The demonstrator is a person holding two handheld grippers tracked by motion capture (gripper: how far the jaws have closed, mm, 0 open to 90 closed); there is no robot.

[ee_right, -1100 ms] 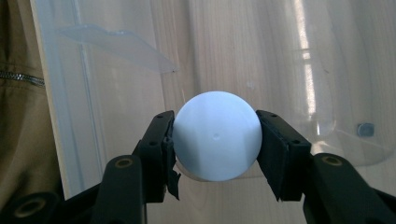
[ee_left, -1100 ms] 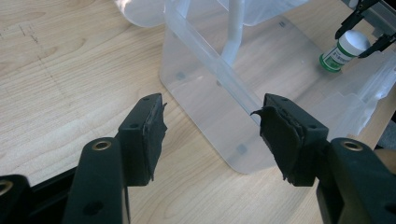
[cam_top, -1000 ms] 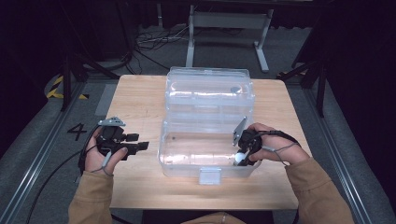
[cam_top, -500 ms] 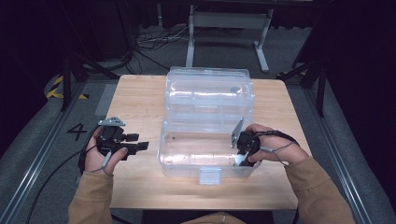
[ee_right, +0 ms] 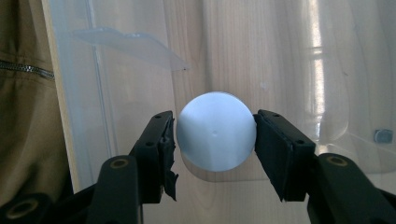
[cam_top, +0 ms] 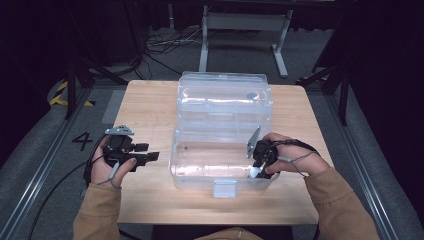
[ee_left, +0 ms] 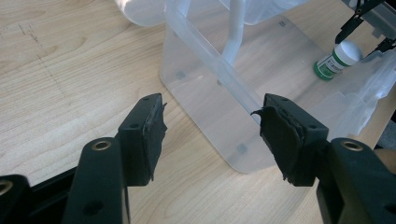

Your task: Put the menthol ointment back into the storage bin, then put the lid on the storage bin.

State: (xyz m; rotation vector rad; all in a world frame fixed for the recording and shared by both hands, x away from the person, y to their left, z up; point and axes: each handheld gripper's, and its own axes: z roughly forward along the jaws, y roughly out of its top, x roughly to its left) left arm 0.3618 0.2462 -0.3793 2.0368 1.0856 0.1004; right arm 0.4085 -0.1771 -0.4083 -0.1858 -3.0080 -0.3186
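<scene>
A clear plastic box [cam_top: 200,172] stands open in the middle of the wooden table [cam_top: 150,107], its lid [cam_top: 222,97] leaning back. Inside its right end sits a small bottle [ee_left: 337,58] with a white cap and a green label. My right gripper [cam_top: 256,172] reaches down into the box, and its pads press both sides of the round white cap [ee_right: 215,130]. My left gripper [cam_top: 152,156] rests left of the box, pointing at its side wall [ee_left: 219,112]. It is open [ee_left: 210,135] with nothing between its jaws.
A white latch tab [cam_top: 224,188] hangs at the box's front wall. Bare wood lies on both sides of the box. Beyond the table are a metal stand [cam_top: 240,30], cables on the floor and dark surroundings.
</scene>
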